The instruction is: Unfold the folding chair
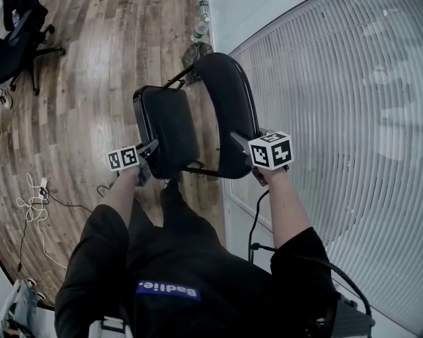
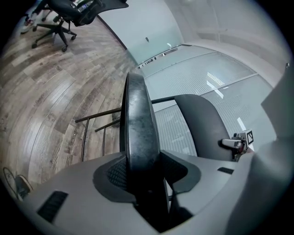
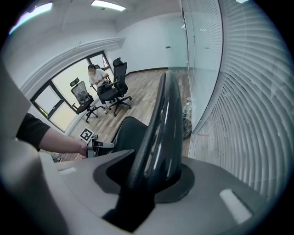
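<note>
The folding chair stands between my hands, its black seat pad (image 1: 165, 129) on the left and its curved black backrest (image 1: 228, 109) on the right, joined by thin black metal tubes (image 1: 201, 170). My left gripper (image 1: 149, 157) is shut on the near edge of the seat (image 2: 138, 119), which fills the gap between the jaws of the left gripper (image 2: 144, 181). My right gripper (image 1: 246, 149) is shut on the rim of the backrest (image 3: 165, 119), which runs up from the jaws of the right gripper (image 3: 147, 183). Seat and backrest stand apart at an angle.
A glass wall with white blinds (image 1: 344, 132) runs close along the right. The floor is wood planks (image 1: 86, 99). An office chair (image 1: 20, 39) stands far left, cables (image 1: 33, 204) lie on the floor, bottles (image 1: 201, 20) sit by the wall. A person (image 3: 97, 75) sits far off.
</note>
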Motion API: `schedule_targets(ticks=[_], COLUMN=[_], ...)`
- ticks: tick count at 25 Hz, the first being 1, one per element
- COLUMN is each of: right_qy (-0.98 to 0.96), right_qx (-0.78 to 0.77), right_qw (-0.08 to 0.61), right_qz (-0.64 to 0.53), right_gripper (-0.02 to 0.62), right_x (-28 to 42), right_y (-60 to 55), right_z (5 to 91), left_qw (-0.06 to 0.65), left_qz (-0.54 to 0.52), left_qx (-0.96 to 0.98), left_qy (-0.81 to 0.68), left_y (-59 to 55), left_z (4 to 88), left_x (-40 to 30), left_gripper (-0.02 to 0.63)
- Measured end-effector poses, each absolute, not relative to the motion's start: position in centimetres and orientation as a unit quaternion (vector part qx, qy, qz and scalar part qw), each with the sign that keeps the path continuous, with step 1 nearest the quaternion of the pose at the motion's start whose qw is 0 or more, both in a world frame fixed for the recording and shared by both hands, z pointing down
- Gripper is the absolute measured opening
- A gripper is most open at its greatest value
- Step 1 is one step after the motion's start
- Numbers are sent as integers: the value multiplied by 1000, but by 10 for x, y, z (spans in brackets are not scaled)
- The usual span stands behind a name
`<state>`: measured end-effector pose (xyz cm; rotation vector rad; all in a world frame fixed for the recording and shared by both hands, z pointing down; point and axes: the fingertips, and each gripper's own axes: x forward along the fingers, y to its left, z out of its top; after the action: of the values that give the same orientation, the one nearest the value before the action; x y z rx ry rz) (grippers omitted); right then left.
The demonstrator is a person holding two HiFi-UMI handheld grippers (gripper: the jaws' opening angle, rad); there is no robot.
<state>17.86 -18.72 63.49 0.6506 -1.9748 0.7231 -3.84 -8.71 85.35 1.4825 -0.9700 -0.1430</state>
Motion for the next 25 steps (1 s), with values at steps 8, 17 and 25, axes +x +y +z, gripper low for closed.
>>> schedule_targets(ticks=[8, 17, 25], right_qy=[-803, -806, -810], right_qx=[255, 252, 247], right_qw=[445, 434, 424], right_qz=[303, 313, 323], right_gripper=[121, 120, 118], right_x=[180, 172, 165], right_y=[-182, -183, -183], right_z=[644, 665, 678], left_qw=[639, 637, 642], left_qz=[-66, -92, -116], left_qx=[641, 648, 646], left_qy=[-421, -408, -396], left_y=[-68, -55, -42], left_z=[876, 907, 933], left_x=[-62, -92, -119], left_gripper=[172, 178, 186])
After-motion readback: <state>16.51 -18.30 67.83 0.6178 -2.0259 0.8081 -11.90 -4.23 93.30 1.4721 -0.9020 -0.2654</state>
